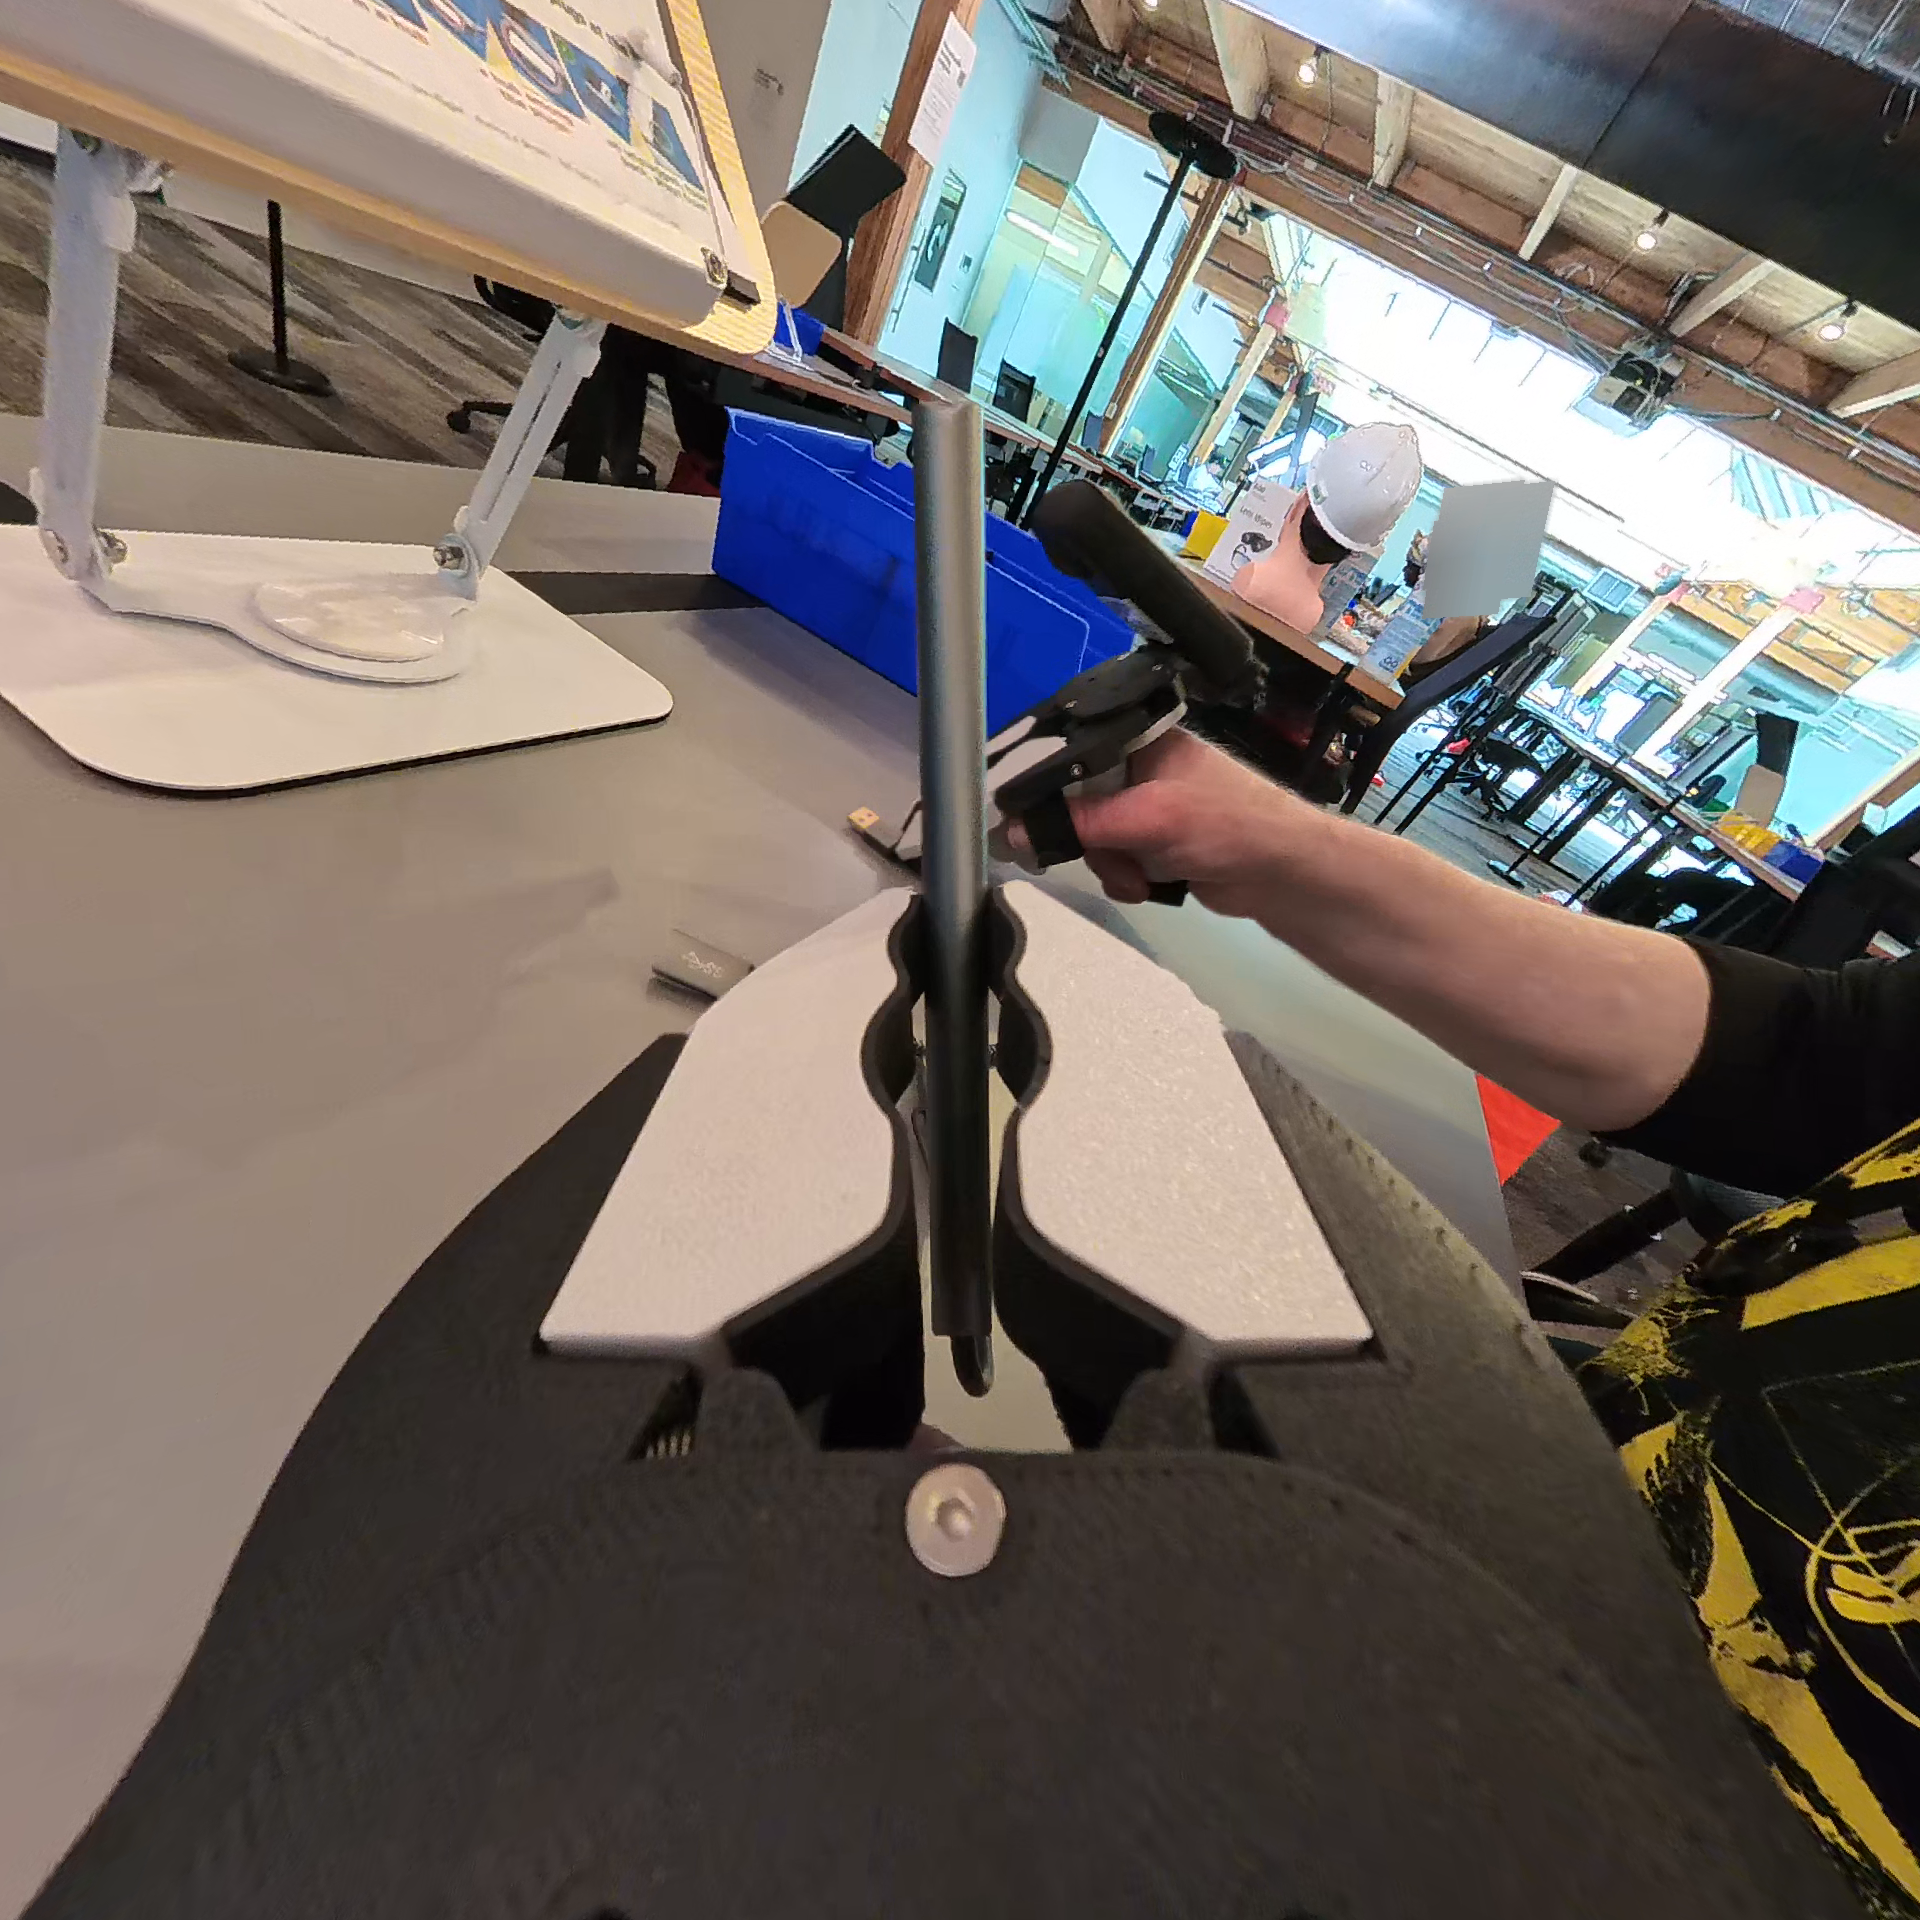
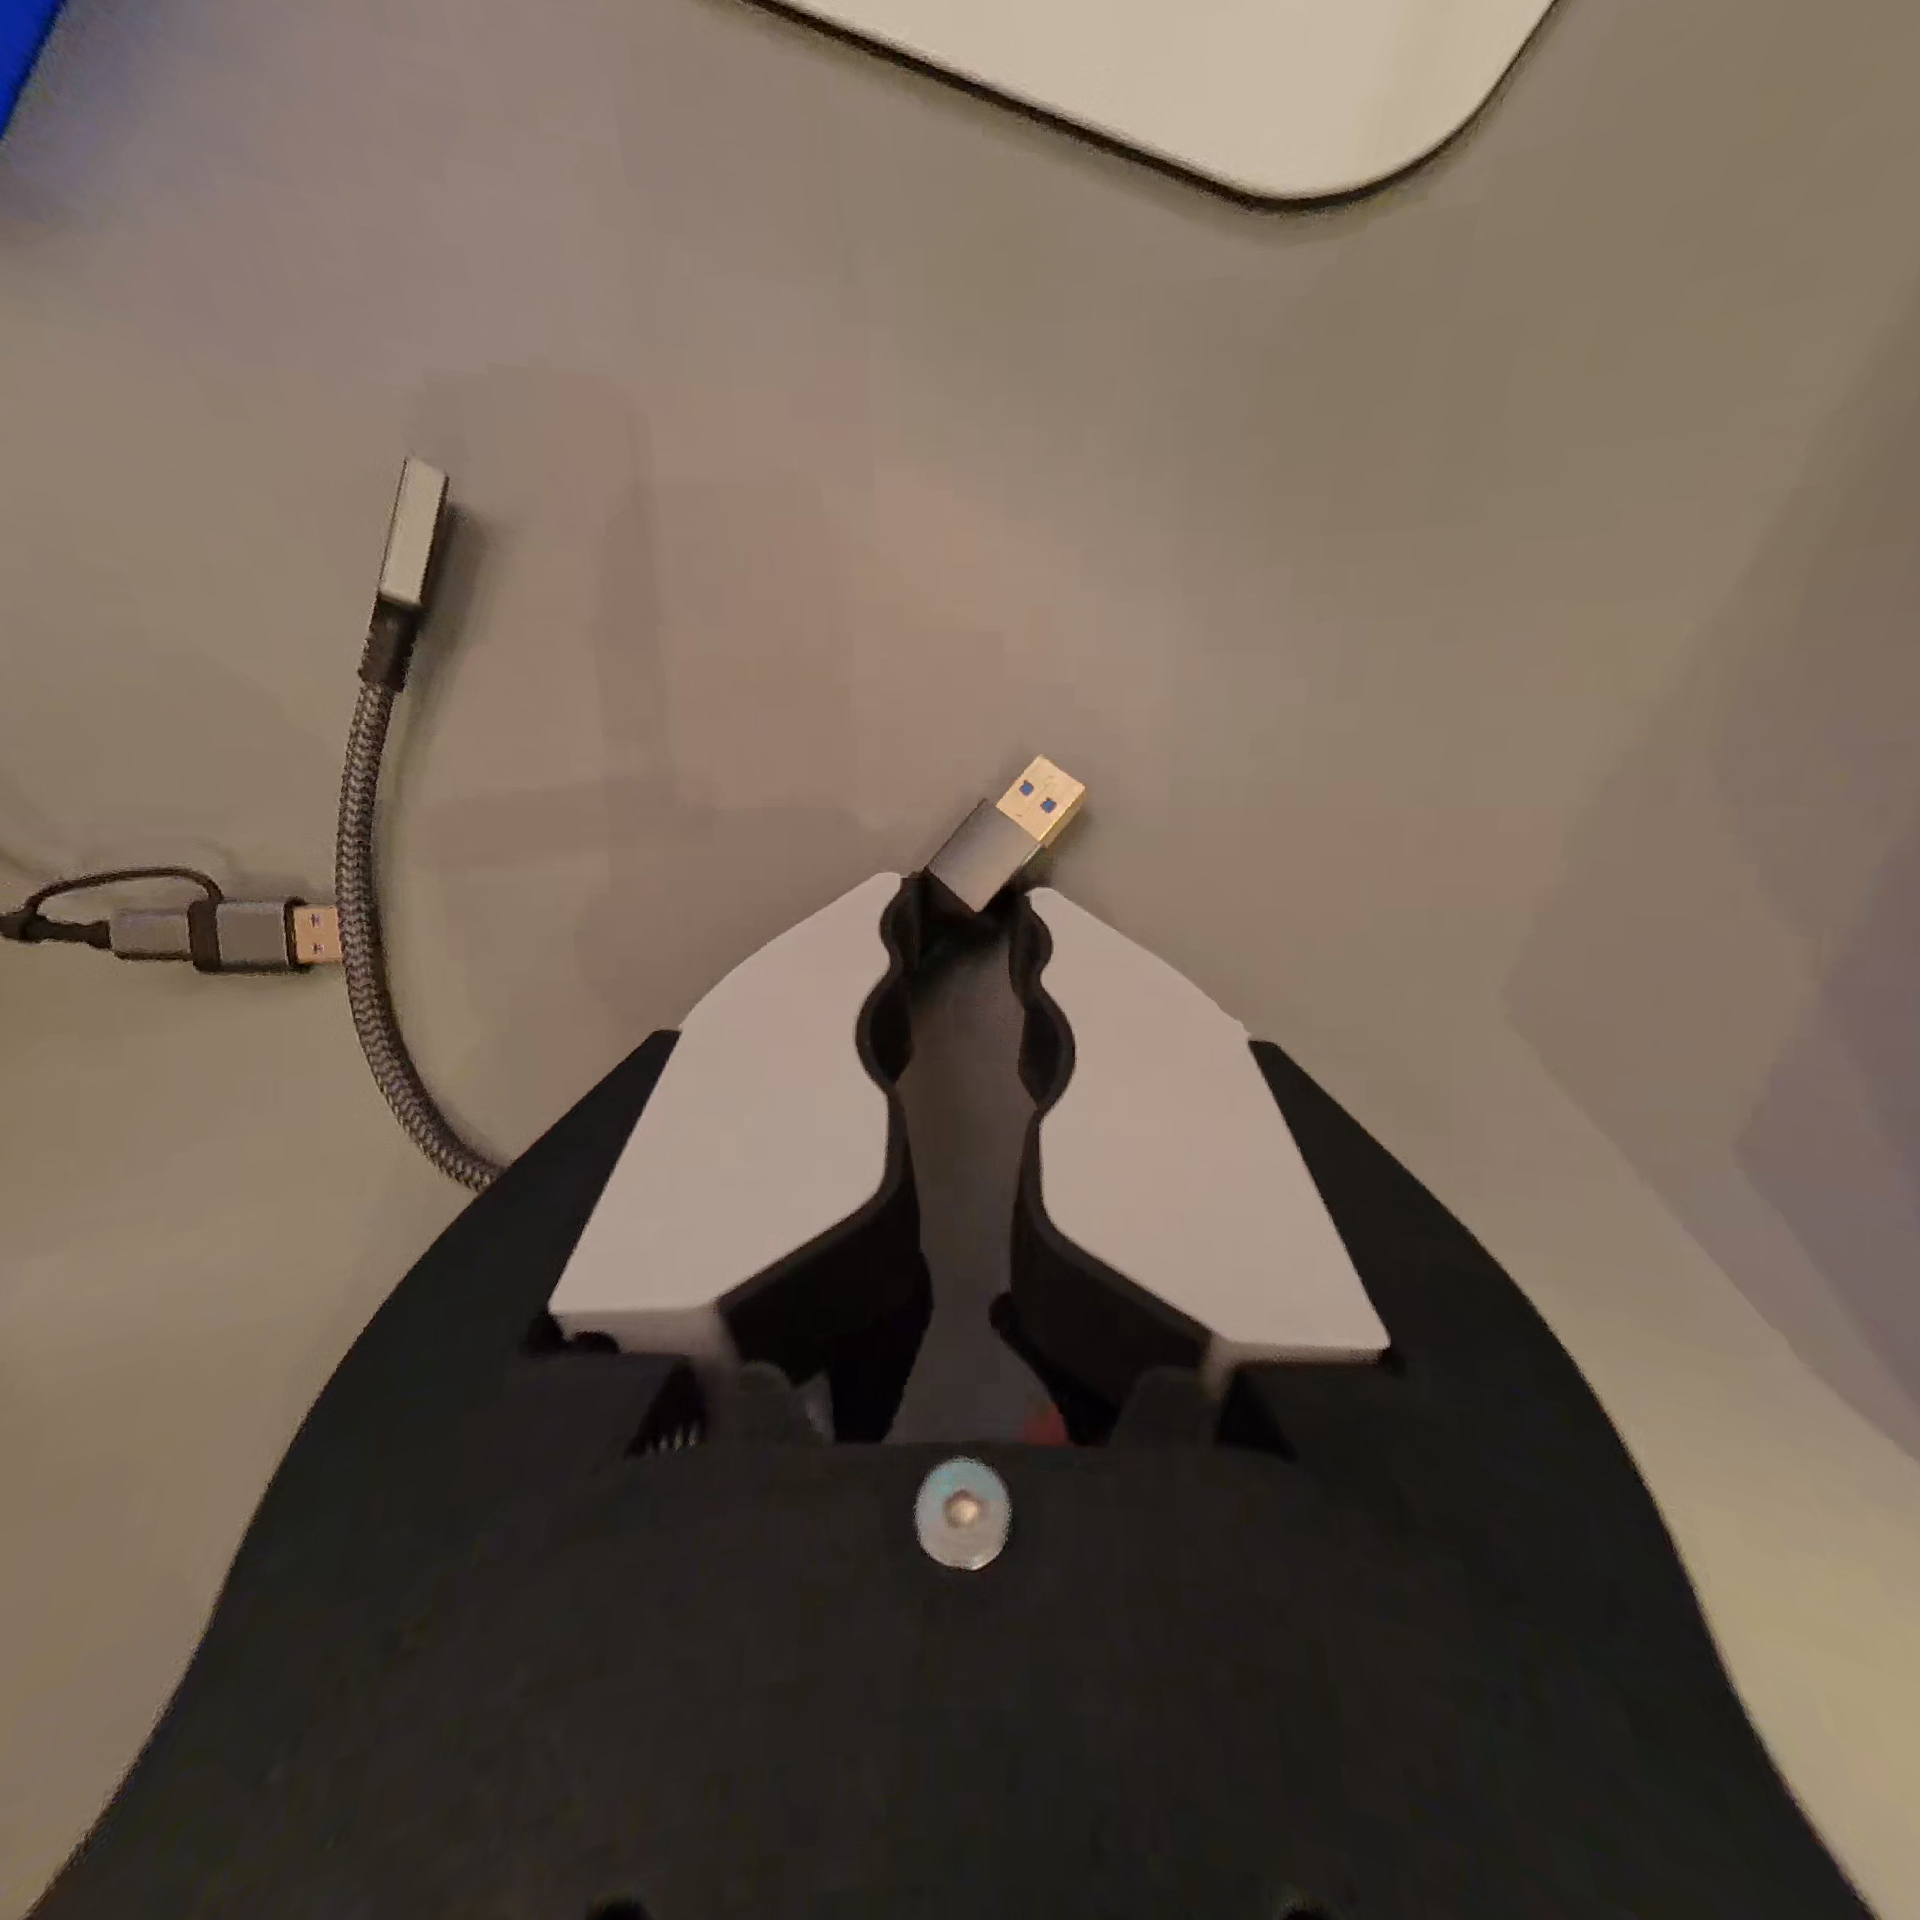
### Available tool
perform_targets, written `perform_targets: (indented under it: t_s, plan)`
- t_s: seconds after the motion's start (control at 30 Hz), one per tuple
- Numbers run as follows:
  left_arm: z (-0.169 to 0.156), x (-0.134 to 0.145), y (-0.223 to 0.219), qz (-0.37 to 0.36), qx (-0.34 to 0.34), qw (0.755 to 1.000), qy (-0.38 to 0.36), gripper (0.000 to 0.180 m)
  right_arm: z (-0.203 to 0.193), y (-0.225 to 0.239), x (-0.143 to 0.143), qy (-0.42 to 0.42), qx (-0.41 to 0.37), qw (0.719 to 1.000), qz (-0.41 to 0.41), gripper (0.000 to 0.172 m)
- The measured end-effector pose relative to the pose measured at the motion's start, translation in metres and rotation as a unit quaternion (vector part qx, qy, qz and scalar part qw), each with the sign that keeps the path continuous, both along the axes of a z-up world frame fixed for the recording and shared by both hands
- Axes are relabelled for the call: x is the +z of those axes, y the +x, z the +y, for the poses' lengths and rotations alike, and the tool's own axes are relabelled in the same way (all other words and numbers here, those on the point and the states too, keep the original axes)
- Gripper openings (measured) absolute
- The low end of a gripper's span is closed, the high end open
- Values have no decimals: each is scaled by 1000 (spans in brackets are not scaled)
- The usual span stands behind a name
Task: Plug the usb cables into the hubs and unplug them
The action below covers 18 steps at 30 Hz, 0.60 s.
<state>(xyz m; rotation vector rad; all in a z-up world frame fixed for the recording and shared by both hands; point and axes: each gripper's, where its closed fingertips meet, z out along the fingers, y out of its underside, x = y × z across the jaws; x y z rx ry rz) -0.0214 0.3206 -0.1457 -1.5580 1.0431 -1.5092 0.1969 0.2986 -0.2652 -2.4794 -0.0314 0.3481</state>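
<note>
skewed plug, thin hub edge: two grips that could let go

nearest, in the left gripper: clenched on a slim dark hub, held edge-on and upright, pads pressing both flat sides. long piece standing far past the fingertips, so plenty of leverage; likely to pivot or slide in the grip under any sideways push from an incoming plug. short cable tail hanging loose at the bottom, between the fingers.

next, in the right gripper: closed on the grey shell of a usb plug, caught only at the very tips, gold end pointing up and to the right rather than straight along the fingers. shallow, skewed hold; probably enough to twist further or pop free on contact with a port. misaligned entry could jam, scrape the port, or shove the hub backwards.

farther out on the grey table: a braided cable with its own grey end lying flat, and a second plug touching it, both well left of the grippers. risk of the trailing cable snagging these and dragging them along.

beyond, white stand base, clear of the work.
</note>
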Motion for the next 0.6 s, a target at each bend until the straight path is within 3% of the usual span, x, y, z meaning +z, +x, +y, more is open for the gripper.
perform_targets:
  t_s: [0.2,0.33,0.5,0.53,0.6]
  plan:
    - [1,2,-4,-7,2,1000,-2,10,10,-25,5,37,44,995,85,11]
    - [1,2,-3,-10,1,1000,-6,10,10,-34,10,49,75,992,93,1]
    - [-1,1,1,-6,-3,1000,-6,10,15,-31,16,27,68,992,103,0]
    - [-1,0,1,-5,-4,1000,-6,11,20,-29,15,20,64,993,93,33]
    - [-1,0,2,-4,-4,1000,-6,11,28,-32,13,10,68,995,71,38]
